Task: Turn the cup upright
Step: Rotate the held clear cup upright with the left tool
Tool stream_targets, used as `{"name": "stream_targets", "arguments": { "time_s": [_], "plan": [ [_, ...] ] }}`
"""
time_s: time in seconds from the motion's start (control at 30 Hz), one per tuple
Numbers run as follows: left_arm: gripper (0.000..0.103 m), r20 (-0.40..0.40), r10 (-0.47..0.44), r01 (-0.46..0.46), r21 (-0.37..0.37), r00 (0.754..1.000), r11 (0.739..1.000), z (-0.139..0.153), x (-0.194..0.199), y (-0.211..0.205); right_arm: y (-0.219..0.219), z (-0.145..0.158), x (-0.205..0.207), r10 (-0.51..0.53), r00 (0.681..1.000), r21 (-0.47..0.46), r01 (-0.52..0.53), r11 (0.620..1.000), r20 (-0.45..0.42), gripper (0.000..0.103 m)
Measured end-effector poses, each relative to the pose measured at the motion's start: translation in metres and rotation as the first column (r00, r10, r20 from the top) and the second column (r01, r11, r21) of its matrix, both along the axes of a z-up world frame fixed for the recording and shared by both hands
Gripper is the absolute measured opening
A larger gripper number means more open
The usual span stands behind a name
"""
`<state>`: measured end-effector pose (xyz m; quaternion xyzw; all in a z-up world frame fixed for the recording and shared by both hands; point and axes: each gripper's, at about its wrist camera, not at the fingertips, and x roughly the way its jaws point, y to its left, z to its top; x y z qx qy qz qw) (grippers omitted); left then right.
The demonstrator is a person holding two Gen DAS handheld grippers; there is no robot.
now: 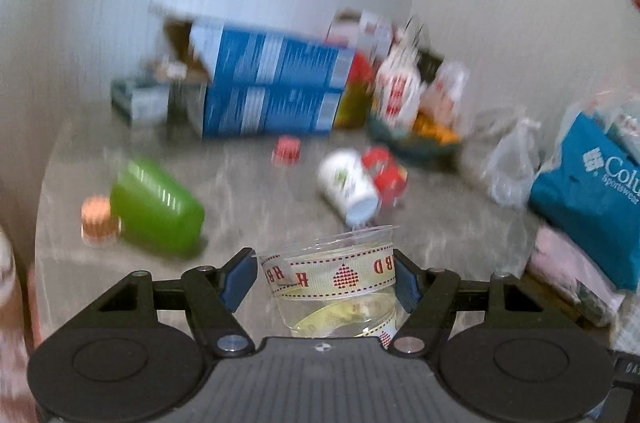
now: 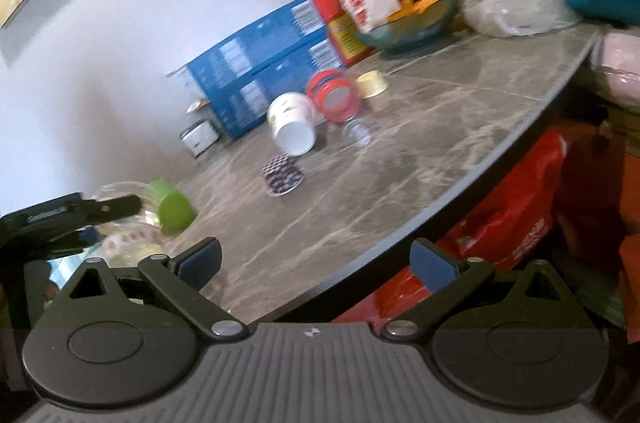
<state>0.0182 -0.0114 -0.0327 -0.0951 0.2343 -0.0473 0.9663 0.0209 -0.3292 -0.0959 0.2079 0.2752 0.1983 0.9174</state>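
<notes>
My left gripper [image 1: 326,277] is shut on a clear plastic cup [image 1: 332,275] with a cream ribbon band printed in red; its rim points up and away, tilted, above the grey marble table [image 1: 260,191]. The same cup [image 2: 120,239] and the left gripper [image 2: 84,219] show at the left edge of the right wrist view. My right gripper [image 2: 316,263] is open and empty over the table's near edge. Other cups lie on their sides: a green one [image 1: 156,207] [image 2: 172,209], a white paper one [image 1: 348,183] [image 2: 292,129] and a red one [image 1: 384,169] [image 2: 334,95].
Blue boxes [image 1: 272,83] and a bowl of bagged snacks [image 1: 416,139] line the wall. Small cupcake liners [image 1: 286,149], an orange lid [image 1: 96,217], a dark patterned coaster [image 2: 282,175] and a yellow liner [image 2: 372,83] lie about. Plastic bags [image 1: 512,163] and a teal bag [image 1: 592,191] crowd the right.
</notes>
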Motion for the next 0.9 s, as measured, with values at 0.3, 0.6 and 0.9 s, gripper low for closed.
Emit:
{"name": "stream_targets", "arguments": {
  "time_s": [0.3,0.6,0.9],
  "plan": [
    [0.074,0.341,-0.030,-0.016,0.131,0.940,0.991,-0.017,-0.038,-0.034,-0.029,-0.032,-0.006,-0.084,0.995,0.000,0.085,0.996,0.057,0.102],
    [0.074,0.404,0.151,-0.257,0.221,0.902,0.941,-0.053,-0.035,-0.068,-0.064,-0.089,0.004,-0.185,0.982,-0.006,0.186,0.983,0.035,0.102],
    [0.074,0.453,0.185,-0.373,0.370,0.872,0.851,-0.087,-0.031,-0.093,-0.072,-0.111,0.003,-0.201,0.980,0.032,0.201,0.979,0.003,0.102]
  ]
}}
